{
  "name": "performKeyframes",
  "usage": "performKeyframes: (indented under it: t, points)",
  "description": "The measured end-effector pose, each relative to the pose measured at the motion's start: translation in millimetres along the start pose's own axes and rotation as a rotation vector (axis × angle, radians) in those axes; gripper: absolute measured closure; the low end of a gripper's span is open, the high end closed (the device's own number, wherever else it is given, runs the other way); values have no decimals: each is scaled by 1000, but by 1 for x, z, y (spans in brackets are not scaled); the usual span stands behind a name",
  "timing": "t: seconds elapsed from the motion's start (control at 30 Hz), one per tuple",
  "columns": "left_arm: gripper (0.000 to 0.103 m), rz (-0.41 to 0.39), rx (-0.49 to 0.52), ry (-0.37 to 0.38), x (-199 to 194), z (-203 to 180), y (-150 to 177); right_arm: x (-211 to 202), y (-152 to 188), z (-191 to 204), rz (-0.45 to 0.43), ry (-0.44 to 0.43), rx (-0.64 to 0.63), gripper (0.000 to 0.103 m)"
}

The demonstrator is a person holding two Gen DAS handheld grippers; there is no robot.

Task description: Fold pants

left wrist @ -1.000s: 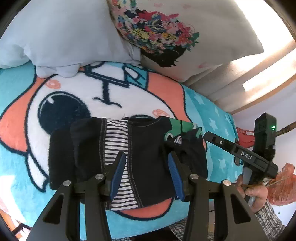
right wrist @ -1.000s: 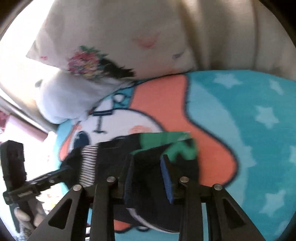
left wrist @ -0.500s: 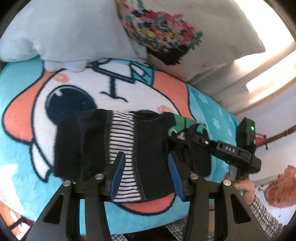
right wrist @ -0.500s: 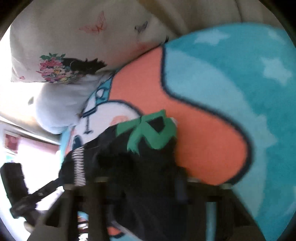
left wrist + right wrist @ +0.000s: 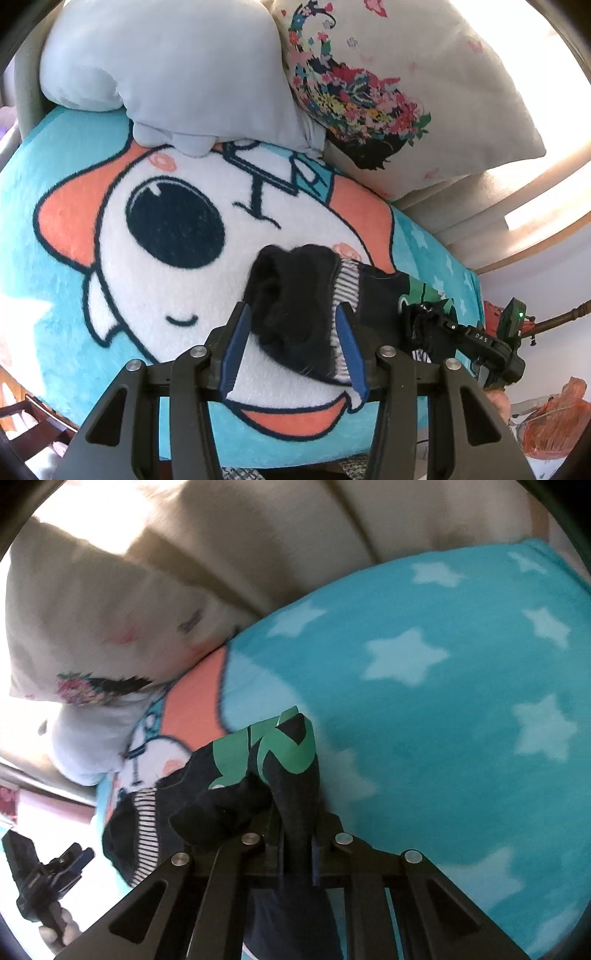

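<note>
Black pants (image 5: 295,295) with a striped panel and a green print lie bunched on the cartoon blanket (image 5: 55,258). My left gripper (image 5: 291,347) is open; its blue pads (image 5: 236,347) straddle the black end of the pants without pressing it. My right gripper (image 5: 297,849) is closing, and its pads pinch the green-printed end of the pants (image 5: 280,775), which stands up in a fold between them. In the left wrist view the right gripper (image 5: 413,317) holds that end at the right. The left gripper (image 5: 77,856) shows at the lower left of the right wrist view.
A pale blue pillow (image 5: 166,74) and a floral pillow (image 5: 388,92) lie at the far side of the blanket, against a beige padded back (image 5: 295,535). The blanket's near edge drops off just below the grippers. An orange net bag (image 5: 554,417) sits beyond the right edge.
The right gripper's jaws have closed on the green-printed end and carried it sideways. The pants, spread flat before, are now bunched and narrower. The left gripper's jaws keep the same width.
</note>
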State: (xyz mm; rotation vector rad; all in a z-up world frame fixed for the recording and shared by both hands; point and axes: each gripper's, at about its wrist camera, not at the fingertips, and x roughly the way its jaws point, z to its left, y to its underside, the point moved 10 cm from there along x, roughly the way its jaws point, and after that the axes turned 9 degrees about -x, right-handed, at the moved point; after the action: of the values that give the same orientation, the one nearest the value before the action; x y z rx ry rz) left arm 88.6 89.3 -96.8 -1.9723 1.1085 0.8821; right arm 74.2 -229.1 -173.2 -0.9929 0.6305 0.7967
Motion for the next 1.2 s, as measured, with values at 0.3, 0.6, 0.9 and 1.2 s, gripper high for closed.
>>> performKeyframes:
  t: [0.3, 0.6, 0.9, 1.2]
  points:
    - [57, 60, 43, -54, 33, -10, 25, -59, -25, 1, -174, 165, -77, 53]
    - [56, 129, 38, -142, 76, 12, 32, 25, 24, 67, 93, 25, -190, 56]
    - [56, 74, -48, -61, 28, 45, 9, -6, 11, 110, 52, 54, -251, 40]
    - [56, 71, -74, -49, 16, 80, 10, 60, 35, 236, 281, -117, -377, 36]
